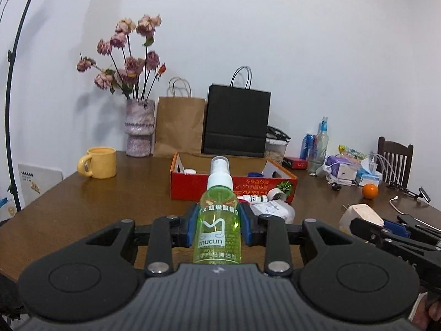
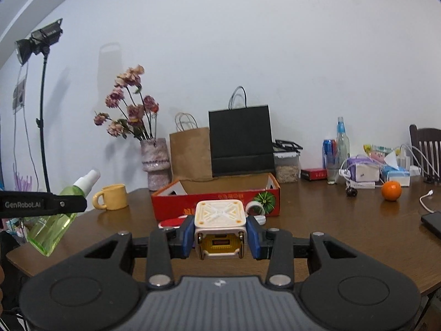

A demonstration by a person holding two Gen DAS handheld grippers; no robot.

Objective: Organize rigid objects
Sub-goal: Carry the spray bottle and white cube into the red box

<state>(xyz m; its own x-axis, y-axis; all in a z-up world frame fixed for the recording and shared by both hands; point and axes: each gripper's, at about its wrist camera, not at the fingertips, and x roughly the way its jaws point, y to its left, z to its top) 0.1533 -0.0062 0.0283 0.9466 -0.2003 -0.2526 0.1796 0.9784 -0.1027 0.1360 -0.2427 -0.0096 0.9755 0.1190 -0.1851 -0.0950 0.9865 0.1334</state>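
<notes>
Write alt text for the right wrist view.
The right gripper has its jaws shut on a white and yellow charger cube above a brown table. Beyond it sits a red cardboard box; at left, the left gripper holds a green spray bottle.

Two paper bags (image 1: 237, 120), one mug (image 1: 98, 162), one orange (image 1: 370, 191).

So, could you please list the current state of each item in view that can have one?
Left hand-held gripper: shut on the green spray bottle.
Green transparent plastic spray bottle: held off the table, white cap on.
Right hand-held gripper: shut on the charger.
White-and-yellow square plastic charger: held, prongs toward the camera.
Red cardboard box: open-topped, on the table.
Yellow ceramic mug: upright.
Black paper bag: standing upright.
</notes>
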